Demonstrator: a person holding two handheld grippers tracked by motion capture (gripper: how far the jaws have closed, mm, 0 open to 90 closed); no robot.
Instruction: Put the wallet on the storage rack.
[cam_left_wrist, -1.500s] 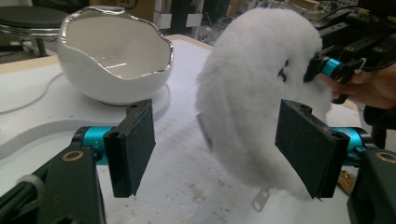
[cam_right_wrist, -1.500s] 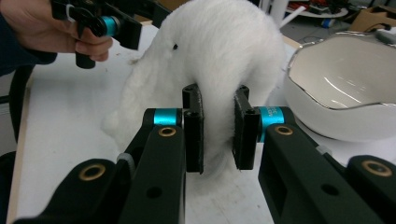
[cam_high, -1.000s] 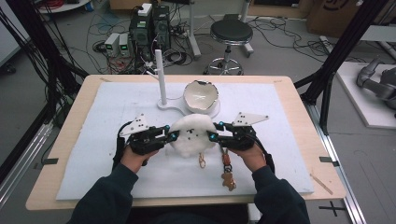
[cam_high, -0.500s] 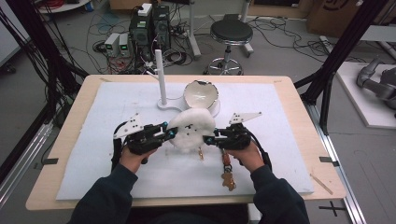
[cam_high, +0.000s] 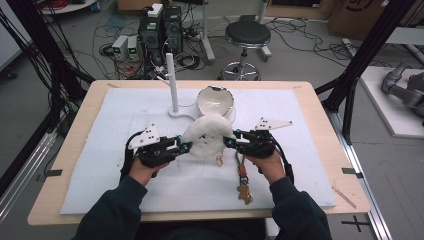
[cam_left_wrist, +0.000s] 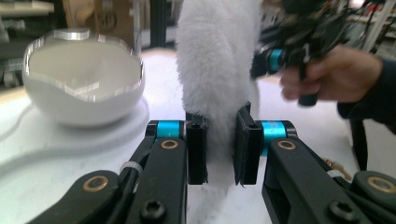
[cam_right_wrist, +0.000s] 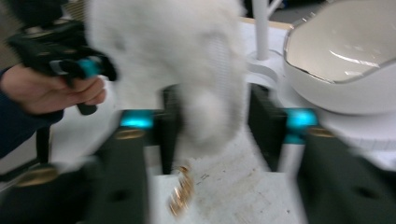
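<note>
Your left gripper (cam_left_wrist: 219, 144) pinches the white fluffy pouch (cam_high: 207, 135) tight; your right gripper (cam_right_wrist: 212, 126), jaws just widening, straddles its far edge beside the white bowl (cam_high: 215, 100).

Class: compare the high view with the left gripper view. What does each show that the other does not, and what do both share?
High view alone: a white upright post, a keychain with a brown figure and a black stool. Left gripper view alone: the left gripper fingers pressing the white fluffy pouch. Both: pouch, white eggshell-shaped bowl, right gripper.
</note>
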